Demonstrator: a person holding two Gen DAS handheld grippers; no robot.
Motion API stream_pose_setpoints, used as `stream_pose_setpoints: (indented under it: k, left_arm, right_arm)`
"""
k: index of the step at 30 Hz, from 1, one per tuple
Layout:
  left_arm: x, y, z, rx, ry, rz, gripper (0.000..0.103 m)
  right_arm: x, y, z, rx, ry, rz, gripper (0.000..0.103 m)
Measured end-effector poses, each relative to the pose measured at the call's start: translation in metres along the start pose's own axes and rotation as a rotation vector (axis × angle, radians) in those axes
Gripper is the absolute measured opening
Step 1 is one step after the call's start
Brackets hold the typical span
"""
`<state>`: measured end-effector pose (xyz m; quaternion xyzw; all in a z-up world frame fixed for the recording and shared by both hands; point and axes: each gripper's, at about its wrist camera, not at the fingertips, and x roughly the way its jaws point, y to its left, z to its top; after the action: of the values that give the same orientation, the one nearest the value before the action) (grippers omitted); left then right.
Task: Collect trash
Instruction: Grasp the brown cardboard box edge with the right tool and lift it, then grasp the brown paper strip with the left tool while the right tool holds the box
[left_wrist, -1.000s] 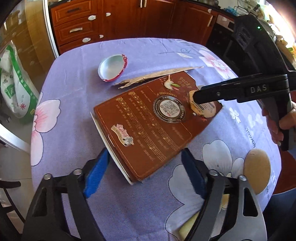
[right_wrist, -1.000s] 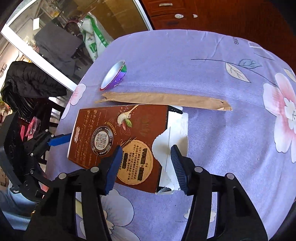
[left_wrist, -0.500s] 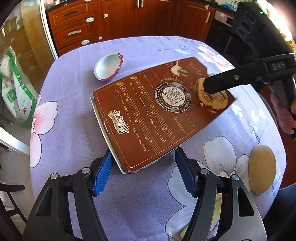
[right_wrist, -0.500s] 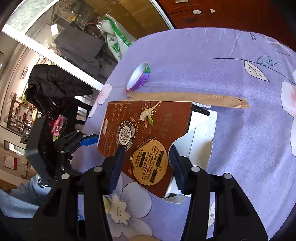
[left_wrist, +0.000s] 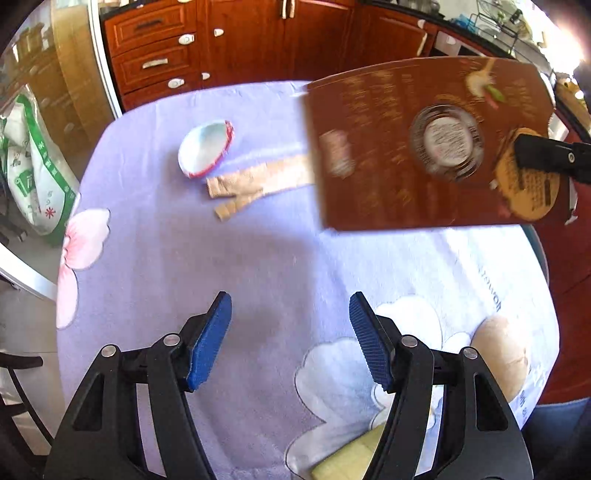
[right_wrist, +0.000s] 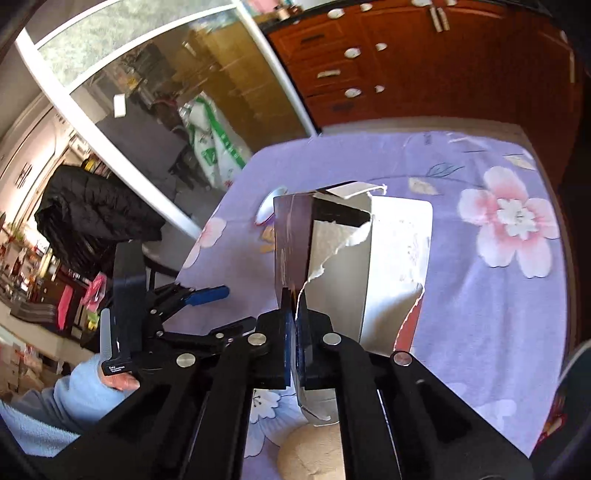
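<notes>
Torn brown cardboard box (left_wrist: 424, 147) airborne above lilac floral tablecloth (left_wrist: 258, 258), right gripper (right_wrist: 293, 314) clamped on its torn edge. Left gripper (left_wrist: 290, 332) spread, empty, clear cloth below. Paper strip (left_wrist: 255, 181), small bowl-shaped lid (left_wrist: 205, 147) near far edge.

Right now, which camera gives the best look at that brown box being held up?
The left wrist view: the brown box shows its whole printed face above the table, though blurred. The right wrist view sees it edge-on, mostly the torn white inside, clamped in the right tool.
</notes>
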<state>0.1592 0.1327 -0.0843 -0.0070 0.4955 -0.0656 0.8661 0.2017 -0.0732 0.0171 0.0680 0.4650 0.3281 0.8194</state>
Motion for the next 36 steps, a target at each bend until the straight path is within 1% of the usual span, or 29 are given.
stream_pose_setpoints:
  k: [4, 8, 11, 13, 15, 18, 20, 22, 23, 25, 26, 27, 28, 29, 30, 33, 36]
  left_arm:
    - [0.007, -0.004, 0.028, 0.030, -0.024, 0.020, 0.067]
    - [0.032, -0.021, 0.061, 0.100, 0.000, 0.018, 0.067]
    - [0.050, -0.040, 0.081, 0.158, 0.014, -0.003, 0.067]
    - [0.062, -0.051, 0.093, 0.194, 0.020, -0.004, 0.068]
    - [0.074, -0.058, 0.104, 0.216, 0.032, -0.013, 0.068]
    - [0.090, -0.069, 0.113, 0.257, 0.053, 0.008, 0.069]
    - [0.101, -0.069, 0.116, 0.275, 0.069, 0.028, 0.071]
    - [0.100, -0.068, 0.113, 0.272, 0.059, 0.026, 0.076]
    - [0.101, -0.064, 0.114, 0.262, 0.066, 0.007, 0.076]
    - [0.100, -0.058, 0.115, 0.249, 0.066, -0.013, 0.072]
    - [0.099, -0.058, 0.114, 0.257, 0.059, -0.020, 0.060]
    - [0.096, -0.060, 0.113, 0.270, 0.057, -0.029, 0.041]
    - [0.094, -0.062, 0.112, 0.280, 0.060, -0.036, 0.033]
    - [0.093, -0.066, 0.110, 0.292, 0.063, -0.035, 0.014]
    - [0.093, -0.070, 0.108, 0.298, 0.070, -0.034, 0.000]
    - [0.091, -0.078, 0.100, 0.293, 0.067, -0.008, 0.000]
    - [0.082, -0.079, 0.093, 0.275, 0.066, -0.010, 0.000]
  right_arm:
    - [-0.022, -0.028, 0.001, 0.077, -0.091, -0.090, 0.002]
    - [-0.025, -0.054, -0.004, 0.144, -0.130, -0.124, 0.002]
    - [-0.024, -0.066, -0.006, 0.172, -0.139, -0.113, 0.002]
    - [-0.025, -0.073, -0.005, 0.179, -0.142, -0.109, 0.002]
    - [-0.025, -0.080, -0.004, 0.188, -0.144, -0.101, 0.002]
    - [-0.023, -0.087, -0.002, 0.203, -0.148, -0.086, 0.002]
    - [-0.023, -0.092, -0.002, 0.209, -0.151, -0.074, 0.002]
    - [-0.027, -0.096, -0.004, 0.210, -0.156, -0.067, 0.002]
    - [-0.027, -0.097, -0.004, 0.212, -0.158, -0.063, 0.002]
    - [-0.026, -0.100, -0.005, 0.220, -0.161, -0.057, 0.002]
    - [-0.027, -0.102, -0.007, 0.224, -0.163, -0.054, 0.002]
    - [-0.027, -0.103, -0.009, 0.229, -0.162, -0.052, 0.002]
    - [-0.025, -0.105, -0.010, 0.234, -0.160, -0.051, 0.002]
    - [-0.024, -0.105, -0.011, 0.238, -0.158, -0.052, 0.002]
    - [-0.024, -0.105, -0.012, 0.241, -0.158, -0.055, 0.002]
    - [-0.027, -0.105, -0.016, 0.248, -0.159, -0.063, 0.002]
    - [-0.035, -0.103, -0.019, 0.246, -0.164, -0.072, 0.002]
